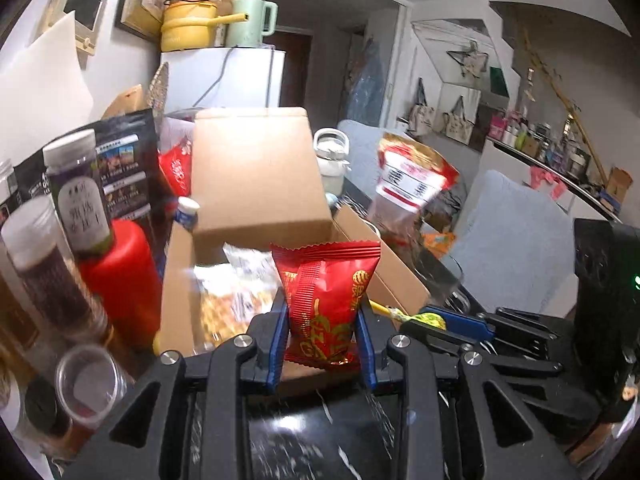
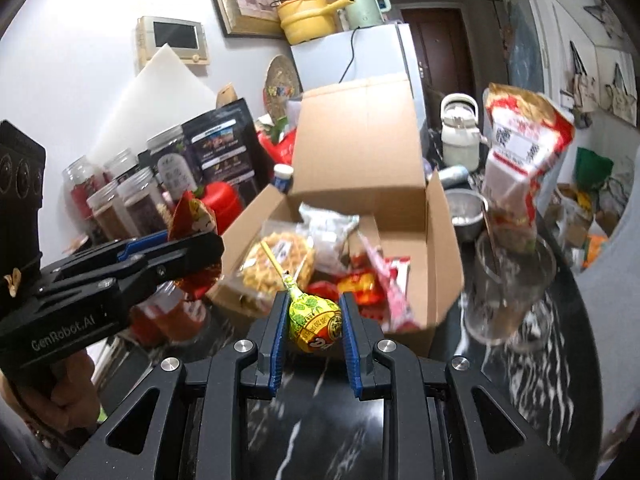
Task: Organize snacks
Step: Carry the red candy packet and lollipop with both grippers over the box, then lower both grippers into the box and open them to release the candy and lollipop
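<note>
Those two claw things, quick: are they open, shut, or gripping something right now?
Left gripper: shut on the red snack packet.
Right gripper: shut on the lollipop, stick pointing toward the cardboard box.

A: What is the left gripper (image 2: pixel 192 256) showing from outside?

B: A black angular body is carrying white "GenRobot.AI" lettering, blue finger liners and small silver screws; a bare-skinned hand (image 2: pixel 60 396) is wrapping the grip.

A: And the right gripper (image 2: pixel 316 322)?

B: Black struts are displaying round silver bolts, and ribbed blue pads (image 2: pixel 353 344) are lining its fingers.
</note>
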